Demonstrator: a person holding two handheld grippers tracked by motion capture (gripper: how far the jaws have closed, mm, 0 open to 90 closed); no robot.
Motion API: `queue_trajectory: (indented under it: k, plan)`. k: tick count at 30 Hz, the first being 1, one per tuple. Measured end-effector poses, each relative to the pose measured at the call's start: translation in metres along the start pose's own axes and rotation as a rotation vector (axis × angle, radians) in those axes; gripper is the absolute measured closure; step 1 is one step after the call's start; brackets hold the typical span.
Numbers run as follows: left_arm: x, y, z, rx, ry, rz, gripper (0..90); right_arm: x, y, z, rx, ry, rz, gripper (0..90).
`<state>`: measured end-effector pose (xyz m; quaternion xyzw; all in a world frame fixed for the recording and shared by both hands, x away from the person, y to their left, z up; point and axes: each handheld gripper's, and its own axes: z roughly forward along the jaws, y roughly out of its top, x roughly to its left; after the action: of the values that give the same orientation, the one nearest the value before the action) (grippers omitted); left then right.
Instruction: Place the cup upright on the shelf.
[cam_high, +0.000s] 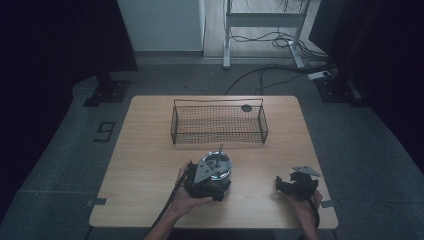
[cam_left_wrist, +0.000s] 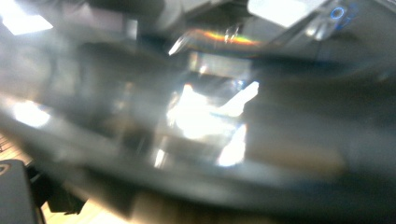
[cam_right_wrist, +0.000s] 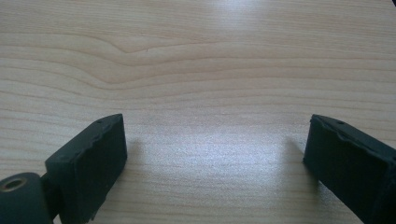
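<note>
The shiny glass lid (cam_high: 218, 165) sits right at the left gripper (cam_high: 212, 181) fingers, can't tell their grip through the blur, while the right gripper (cam_right_wrist: 215, 154) fingers gape wide over bare desk (cam_right_wrist: 201, 60), wire basket (cam_high: 219, 122) beyond.

Wire basket (cam_high: 219, 121) at table (cam_high: 145, 150) rear; cables (cam_high: 270, 40) behind.

The left gripper (cam_high: 212, 177) covers the near half of the shiny round thing (cam_high: 222, 164), so its jaws are hidden (open or closed, no telling). Its own view is one blur of glare against reflective metal (cam_left_wrist: 205, 116).
</note>
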<state>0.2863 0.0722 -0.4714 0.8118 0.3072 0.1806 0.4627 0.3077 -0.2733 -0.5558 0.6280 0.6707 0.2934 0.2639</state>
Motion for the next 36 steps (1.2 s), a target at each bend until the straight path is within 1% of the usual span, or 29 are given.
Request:
queue_trajectory:
  k: [4,8,11,18,25,36]
  plan:
    - [0.002,0.002,-0.003,-0.005,0.003,-0.006,4.3,0.000,0.000,0.000,0.000,0.000,0.001,5.8]
    - [0.006,0.003,-0.006,0.001,0.011,-0.013,4.3,0.000,0.000,0.000,0.000,0.000,0.001,5.9]
    - [0.010,0.005,-0.009,-0.001,0.009,-0.024,4.3,0.000,0.000,0.000,0.000,0.000,0.000,5.8]
    - [0.017,0.008,-0.013,-0.003,0.012,-0.034,4.3,0.000,0.000,0.000,0.000,0.000,0.000,5.9]
    - [0.026,0.014,-0.019,-0.010,0.021,-0.049,4.3,0.000,0.000,0.000,0.000,0.000,0.000,5.8]
    - [0.036,0.018,-0.023,-0.021,0.024,-0.056,4.3,0.000,0.000,0.000,0.000,0.000,0.000,5.8]
